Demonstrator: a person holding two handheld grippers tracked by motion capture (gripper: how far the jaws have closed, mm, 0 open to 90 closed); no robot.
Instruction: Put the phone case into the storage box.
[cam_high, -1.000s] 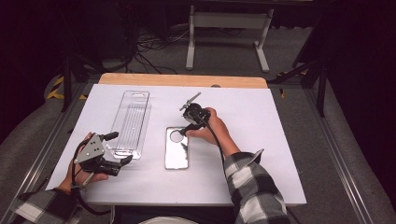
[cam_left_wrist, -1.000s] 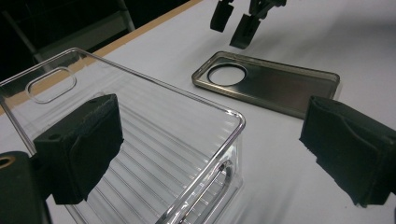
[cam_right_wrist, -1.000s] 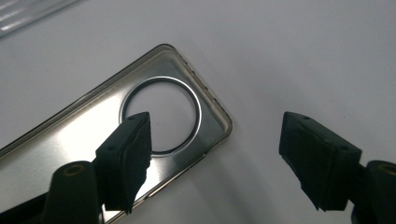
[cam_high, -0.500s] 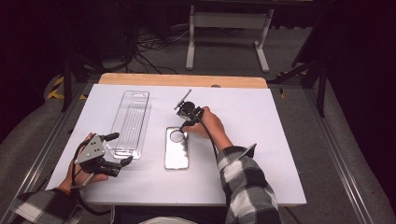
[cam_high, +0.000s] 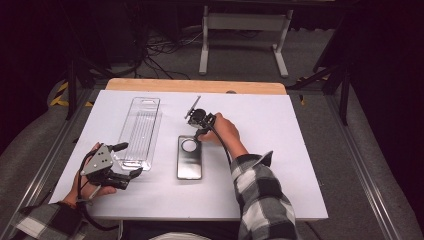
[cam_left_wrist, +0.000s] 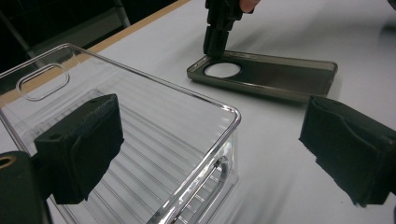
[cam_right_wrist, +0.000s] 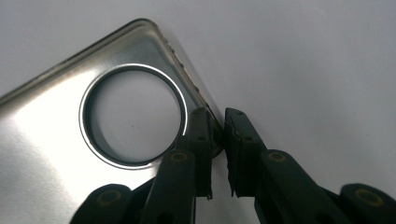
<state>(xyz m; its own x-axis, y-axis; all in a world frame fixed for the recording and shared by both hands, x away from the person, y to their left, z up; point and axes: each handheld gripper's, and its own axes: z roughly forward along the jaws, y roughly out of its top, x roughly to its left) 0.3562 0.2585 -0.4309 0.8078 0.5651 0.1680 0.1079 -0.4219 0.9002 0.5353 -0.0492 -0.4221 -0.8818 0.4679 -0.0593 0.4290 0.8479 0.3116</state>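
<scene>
- Fingers of my right gripper have just been closing; they now pinch the phone case rim, mid-frame.
- Left gripper jaws gape wide beside the clear tray, lower left.

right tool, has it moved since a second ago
Yes. The right tool has shifted left along the phone case's top edge, toward the clear tray, its jaws closing on the case rim.

White table top with a bare wooden strip along its far edge. Clear plastic tray lies flat left of centre, long side running from far edge toward near edge. Dark phone case with round cutout lies flat near the centre, just right of the tray, parallel to it, not touching
</scene>
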